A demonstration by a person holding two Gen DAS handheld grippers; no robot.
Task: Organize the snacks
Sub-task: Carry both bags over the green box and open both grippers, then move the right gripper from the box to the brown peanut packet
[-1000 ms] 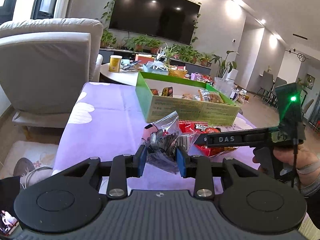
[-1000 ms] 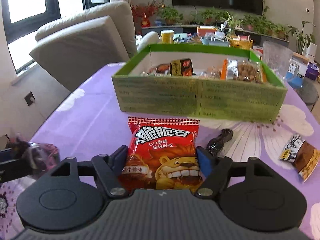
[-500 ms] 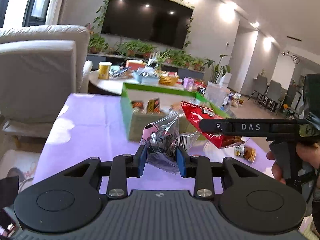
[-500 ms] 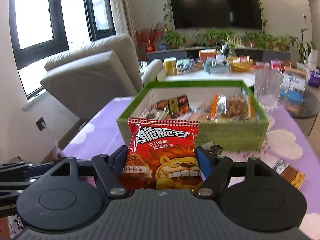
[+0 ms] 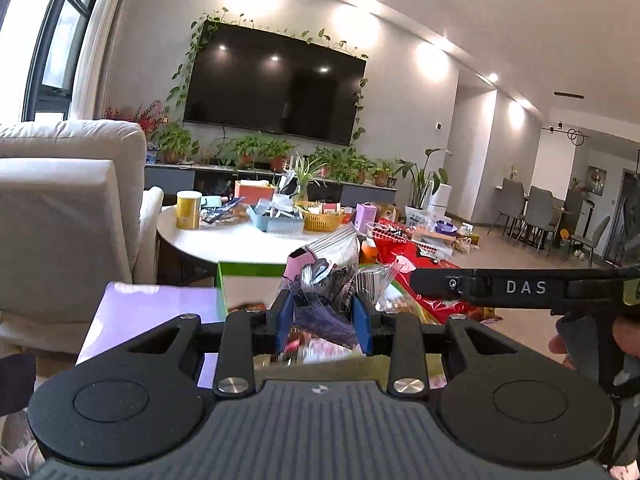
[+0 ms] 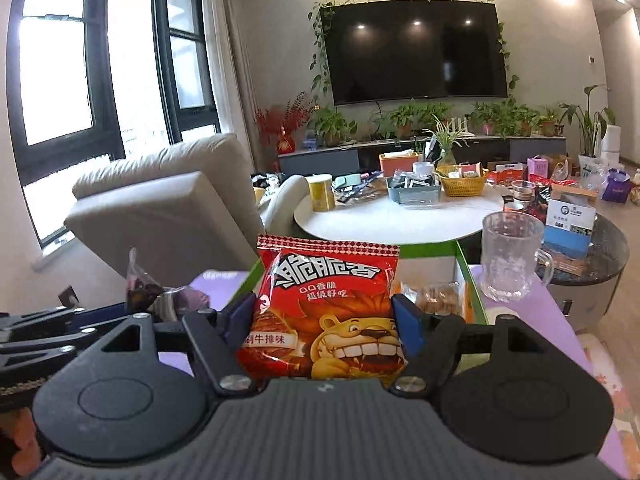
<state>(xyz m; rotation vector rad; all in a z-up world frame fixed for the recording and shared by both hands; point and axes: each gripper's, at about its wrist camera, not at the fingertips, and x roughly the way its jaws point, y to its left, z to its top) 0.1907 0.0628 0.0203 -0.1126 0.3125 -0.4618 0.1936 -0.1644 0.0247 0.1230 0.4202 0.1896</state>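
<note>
The left gripper is clamped on a crinkled clear packet and the right gripper on a red lion packet, both held above the near wall of the green box. The box sits on a purple cloth, with snacks inside. Beyond the box stand a cluttered white table and a glass mug at its right; an armchair is at its left.

The red snack packet hides much of the green box behind it
</note>
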